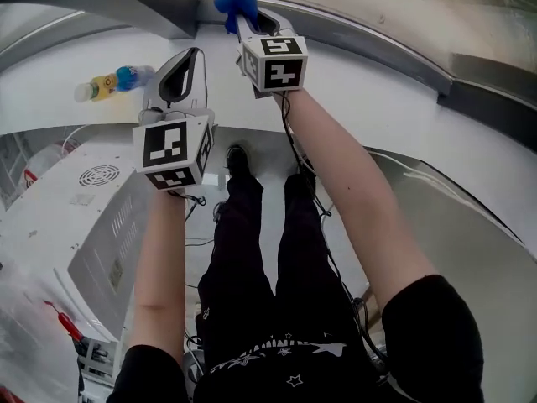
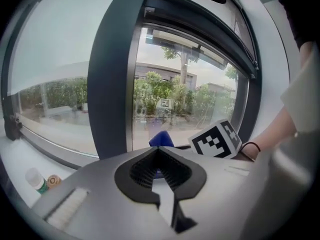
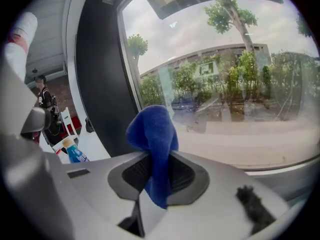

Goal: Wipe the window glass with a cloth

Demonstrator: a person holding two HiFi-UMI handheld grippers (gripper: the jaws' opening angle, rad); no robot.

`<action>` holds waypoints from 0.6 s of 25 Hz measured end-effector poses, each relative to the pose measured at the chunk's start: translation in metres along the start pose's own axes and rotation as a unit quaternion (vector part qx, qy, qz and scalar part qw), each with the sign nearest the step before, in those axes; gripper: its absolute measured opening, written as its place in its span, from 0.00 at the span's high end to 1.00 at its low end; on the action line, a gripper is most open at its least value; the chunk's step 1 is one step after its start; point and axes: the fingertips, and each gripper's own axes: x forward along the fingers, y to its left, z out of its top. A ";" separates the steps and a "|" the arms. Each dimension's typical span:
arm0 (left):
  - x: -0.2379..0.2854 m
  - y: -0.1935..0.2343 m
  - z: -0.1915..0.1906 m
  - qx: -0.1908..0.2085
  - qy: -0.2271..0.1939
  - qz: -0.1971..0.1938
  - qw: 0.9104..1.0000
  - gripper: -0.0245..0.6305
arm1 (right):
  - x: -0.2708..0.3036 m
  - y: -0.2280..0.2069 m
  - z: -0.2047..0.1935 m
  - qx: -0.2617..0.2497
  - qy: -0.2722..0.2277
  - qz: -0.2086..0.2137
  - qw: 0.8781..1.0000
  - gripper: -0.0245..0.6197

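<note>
Grey gripper housing is filling the bottom of the view from my right gripper (image 3: 152, 159), and its jaws are clamping hard on the blue cloth (image 3: 152, 129). A rounded fold is bulging above the tips, and a shorter tail is hanging down between the ribbed pads. I am holding that cloth up in front of the window glass (image 3: 240, 84), just right of the window's dark post (image 3: 100, 84) and low on the pane. Whether it is pressing on the glass I cannot tell. My left gripper (image 2: 159, 150) is hanging farther back from the window than the right one, pointing at the foot of that same post. Its jaws are resting tip to tip with nothing caught in the hollow between the pads. The clearest print in sight is the black-and-white square pattern on the marker cube (image 1: 274, 64) that each gripper is carrying, and it spells out no words. Left of the post, a bottle (image 1: 113, 81) with yellow and blue on it is sitting on the white sill (image 1: 352, 91), its label too small for me to read. Beyond the glass, right of the post, a small green-and-white sign (image 3: 206, 69) is showing among the trees, its writing too blurred to make out.
</note>
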 end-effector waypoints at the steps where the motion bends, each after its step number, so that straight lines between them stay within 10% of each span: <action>1: 0.001 0.008 -0.003 -0.003 0.001 0.003 1.000 0.95 | 0.010 0.004 0.001 -0.001 0.002 0.000 1.000 0.84; 15: 0.026 -0.023 -0.002 0.015 0.011 -0.015 1.000 0.95 | -0.006 -0.061 -0.005 0.013 0.011 -0.033 0.999 0.84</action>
